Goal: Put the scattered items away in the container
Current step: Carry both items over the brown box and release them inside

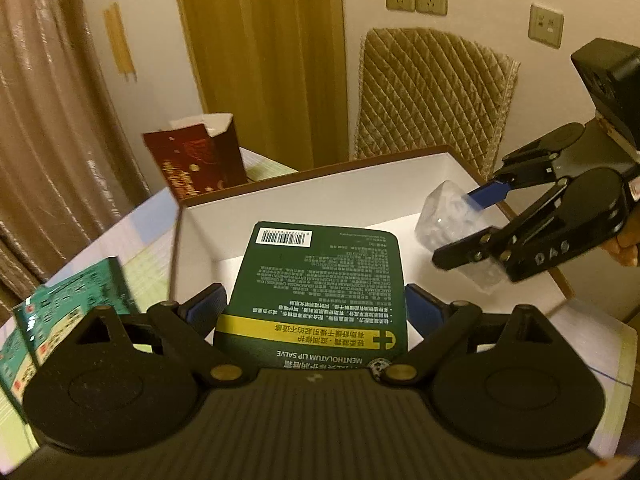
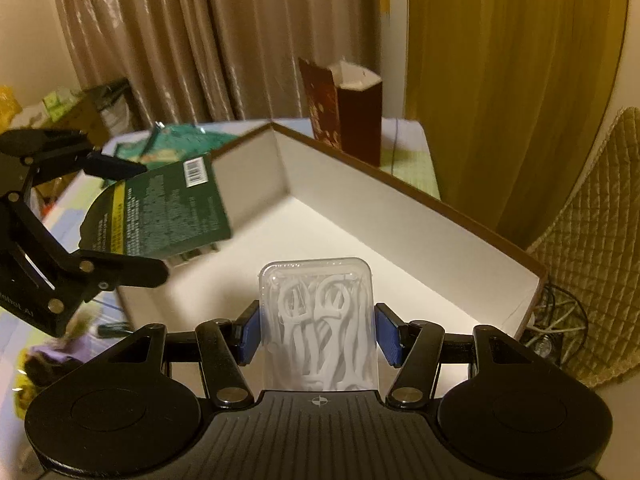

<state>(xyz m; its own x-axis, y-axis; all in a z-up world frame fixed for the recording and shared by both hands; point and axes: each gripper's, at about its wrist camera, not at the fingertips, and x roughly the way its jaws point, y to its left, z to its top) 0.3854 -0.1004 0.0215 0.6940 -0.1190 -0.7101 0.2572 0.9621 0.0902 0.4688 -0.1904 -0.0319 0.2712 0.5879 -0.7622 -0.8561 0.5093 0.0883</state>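
The left gripper (image 1: 316, 308) is closed on a dark green lip salve card (image 1: 320, 280); the blue fingers (image 1: 208, 304) are pressed against the card's two long edges. The card is held flat, printed back up with the barcode at the far end, above the near left part of the open box (image 1: 320, 184).

The right gripper (image 2: 318, 332) is closed on a clear floss pick case (image 2: 320, 320); the blue fingers (image 2: 250, 336) are set against its two sides at roughly half of full spread. White picks are visible through the case wall. The case is held above the white floor of the box, near its right side as seen in the left wrist view.

The box is a shallow white container with a brown rim, resting on the worktop (image 1: 140, 232). No item is seen lying on the visible part of the box floor.

A teal carton (image 1: 72, 304) lies on the worktop to the left of the box. A dark red paper bag (image 2: 348, 112) stands upright just behind the far wall of the box. A quilted chair back (image 1: 432, 96) stands behind the worktop.
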